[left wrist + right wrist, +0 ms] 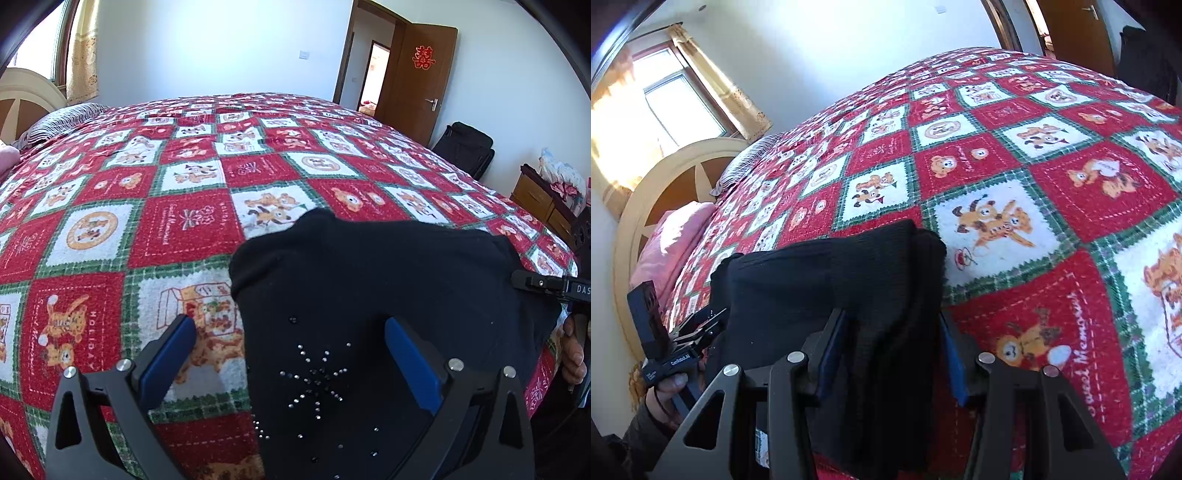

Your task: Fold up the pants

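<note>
We have the black knit pants with a rhinestone starburst (369,295) lying already bundled into a compact stack at the near edge of the red, white and green checked holiday bedspread (147,221), well away from the striped pillow (62,122) at the headboard end.

Our left gripper (291,343) hovers over the near left part of the pants with its blue pads spread wide, gripping nothing; one pad is over the bedspread, the other over the cloth.

Our right gripper (892,350) sits at the right side of the stack, and its two pads straddle a thick ridge of layered fabric. We cannot tell whether they actually pinch it.

The cloth looks soft, limp and fairly thick, light to lift but prone to sagging and sliding apart in layers. We judge the best hold is at the folded edges, catching every layer at once, and clear of the rhinestones (314,380).
</note>
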The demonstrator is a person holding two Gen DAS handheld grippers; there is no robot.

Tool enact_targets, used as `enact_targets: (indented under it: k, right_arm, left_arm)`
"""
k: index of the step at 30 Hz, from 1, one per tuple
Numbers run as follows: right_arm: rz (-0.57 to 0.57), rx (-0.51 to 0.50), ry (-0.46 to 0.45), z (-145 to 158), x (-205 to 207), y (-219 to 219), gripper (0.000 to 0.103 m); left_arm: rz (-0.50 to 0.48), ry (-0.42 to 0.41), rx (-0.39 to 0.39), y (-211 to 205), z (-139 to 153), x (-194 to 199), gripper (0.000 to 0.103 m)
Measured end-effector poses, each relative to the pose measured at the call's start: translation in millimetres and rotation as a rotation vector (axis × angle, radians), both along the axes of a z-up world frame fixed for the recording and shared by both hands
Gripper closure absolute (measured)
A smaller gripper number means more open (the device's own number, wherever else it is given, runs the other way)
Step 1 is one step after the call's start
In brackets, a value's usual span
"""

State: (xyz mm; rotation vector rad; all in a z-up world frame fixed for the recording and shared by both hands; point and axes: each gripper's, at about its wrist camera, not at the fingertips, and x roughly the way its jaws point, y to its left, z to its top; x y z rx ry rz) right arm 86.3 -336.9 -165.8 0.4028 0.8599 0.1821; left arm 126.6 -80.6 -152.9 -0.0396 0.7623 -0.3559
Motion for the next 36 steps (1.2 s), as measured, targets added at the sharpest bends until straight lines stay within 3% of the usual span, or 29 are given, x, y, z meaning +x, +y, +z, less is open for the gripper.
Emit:
enact_targets:
  k: [6,8,10,14,18,22,28,36]
  right_arm:
    - [-0.002,0.007,-0.006,0.6,-0.1,0.8,0.058]
    - [0.001,0.031,-0.011,0.1,-1.0,-0.8,0.065]
    - [-0.001,0.049,-0.014,0.6,-1.7,-0.5,0.070]
    - [0.006,0.046,-0.026,3.4,-3.3,3.3,0.075]
    - [0.015,0.037,-0.048,10.8,-7.6,8.0,0.077]
    - [0.021,0.026,-0.083,24.1,-15.4,14.9,0.077]
    - [0.047,0.031,-0.119,47.8,-19.2,25.3,0.078]
    - [0.146,0.027,-0.149,72.0,21.4,70.9,0.078]
  left_arm:
    - [-0.029,-0.005,-0.032,1.0,1.3,-0.1,0.002]
    - [-0.040,-0.008,-0.039,0.3,2.7,-1.7,0.008]
    - [-0.078,-0.004,-0.077,-2.5,3.6,-3.4,0.024]
    - [-0.088,0.004,-0.110,0.4,3.4,-1.4,0.029]
    - [-0.103,0.013,-0.178,11.6,4.9,1.2,0.070]
    - [-0.108,0.011,-0.212,15.3,7.3,-0.3,0.086]
    - [-0.108,-0.001,-0.299,34.2,21.2,-4.2,0.091]
    - [-0.033,-0.079,-0.313,81.7,49.0,-14.3,0.091]
